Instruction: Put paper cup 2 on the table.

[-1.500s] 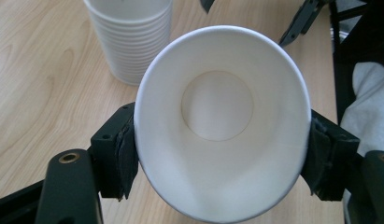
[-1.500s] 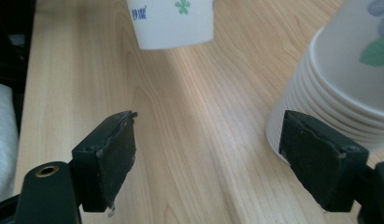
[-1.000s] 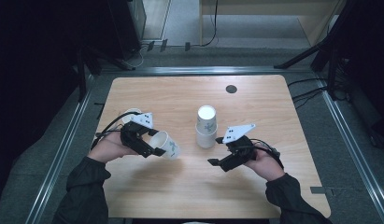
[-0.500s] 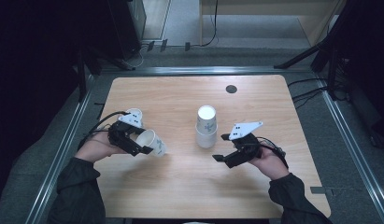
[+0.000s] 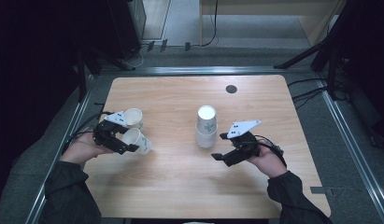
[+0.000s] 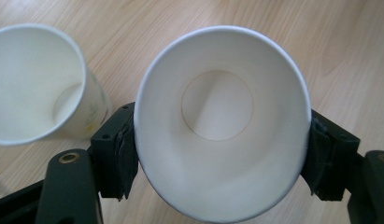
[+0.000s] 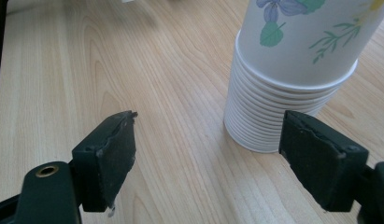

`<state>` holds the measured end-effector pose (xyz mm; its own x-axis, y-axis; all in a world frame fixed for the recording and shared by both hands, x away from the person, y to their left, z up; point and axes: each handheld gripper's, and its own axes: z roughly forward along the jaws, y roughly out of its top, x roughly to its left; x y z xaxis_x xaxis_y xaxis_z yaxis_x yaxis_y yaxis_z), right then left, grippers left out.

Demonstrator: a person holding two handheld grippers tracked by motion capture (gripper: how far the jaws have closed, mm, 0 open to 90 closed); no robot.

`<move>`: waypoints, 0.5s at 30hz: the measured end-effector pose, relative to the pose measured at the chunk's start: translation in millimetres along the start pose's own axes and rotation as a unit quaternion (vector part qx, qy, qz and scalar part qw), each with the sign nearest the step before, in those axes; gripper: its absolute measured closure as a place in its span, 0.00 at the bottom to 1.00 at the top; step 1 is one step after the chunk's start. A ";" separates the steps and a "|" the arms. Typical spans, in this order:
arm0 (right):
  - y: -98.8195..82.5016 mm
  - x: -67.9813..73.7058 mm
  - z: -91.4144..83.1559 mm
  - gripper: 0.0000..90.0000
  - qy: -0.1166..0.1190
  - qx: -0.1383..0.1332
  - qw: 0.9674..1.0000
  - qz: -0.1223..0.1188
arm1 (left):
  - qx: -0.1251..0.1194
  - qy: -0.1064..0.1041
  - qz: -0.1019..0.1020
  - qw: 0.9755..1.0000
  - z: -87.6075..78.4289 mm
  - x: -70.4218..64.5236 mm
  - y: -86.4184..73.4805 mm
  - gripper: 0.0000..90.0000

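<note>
On the table: two loose cups plus one stack.
Your left gripper: clamped on one cup by its side walls, mouth facing the gripper camera, held tilted at the table's left side; both pads press its wall.
Second cup: one, upright on the wood just beside the held cup, farther from you.
Stack: one, upside down, mid-table; flower print on the top cup; roughly a dozen rims showing, exact count unclear.
Your right gripper: jaws spread wide, nothing between them, just beside the stack's base, not touching.
</note>
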<state>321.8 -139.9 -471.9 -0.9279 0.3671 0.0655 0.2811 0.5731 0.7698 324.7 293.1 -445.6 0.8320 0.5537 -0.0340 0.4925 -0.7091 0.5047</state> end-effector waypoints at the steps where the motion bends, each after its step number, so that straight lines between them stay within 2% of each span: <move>1: 0.4 0.1 0.5 0.21 0.003 0.001 1.000 0.000 | 0.003 0.003 -0.002 1.000 -0.6 0.6 -0.6 0.28; 7: 2.4 3.0 5.0 0.21 0.010 0.008 1.000 -0.008 | 0.013 0.015 -0.016 1.000 -6.5 7.0 -3.2 0.28; 11: 2.0 3.5 7.2 0.21 0.008 0.014 1.000 -0.015 | 0.035 0.030 -0.034 0.998 -6.8 13.1 -4.9 0.27; 14: 2.2 3.9 7.0 0.21 0.009 0.010 1.000 -0.011 | 0.038 0.031 -0.041 0.998 -7.4 15.2 -6.4 0.27; 15: 2.2 3.7 6.8 0.21 0.010 0.009 1.000 -0.010 | 0.044 0.038 -0.044 0.997 -6.4 16.4 -7.5 0.27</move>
<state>320.6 -132.4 -474.3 -0.9380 0.3409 0.0626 0.2662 0.5929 0.7600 333.0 310.4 -444.4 0.7644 0.6447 -0.0070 0.5860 -0.6900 0.4248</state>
